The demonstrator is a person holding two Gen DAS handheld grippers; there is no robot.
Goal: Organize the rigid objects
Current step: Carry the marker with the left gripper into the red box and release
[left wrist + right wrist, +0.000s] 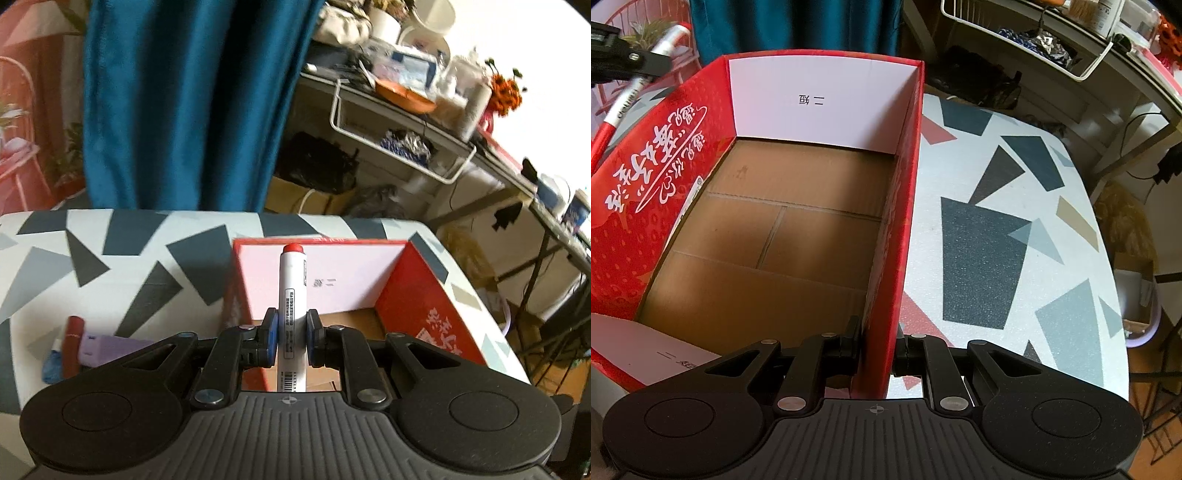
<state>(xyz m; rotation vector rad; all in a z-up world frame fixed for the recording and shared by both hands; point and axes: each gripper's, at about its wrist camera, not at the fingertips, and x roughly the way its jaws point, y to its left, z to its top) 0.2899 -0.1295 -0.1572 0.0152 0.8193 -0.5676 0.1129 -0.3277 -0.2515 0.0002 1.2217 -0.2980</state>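
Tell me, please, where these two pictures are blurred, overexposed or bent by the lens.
Left wrist view: the shelves at the upper right are smeared by motion blur and the window behind them is blown out white; the marker stays sharp. Right wrist view: mostly sharp, but the fisheye bends the red box walls and the table edge, and the corners go dark.
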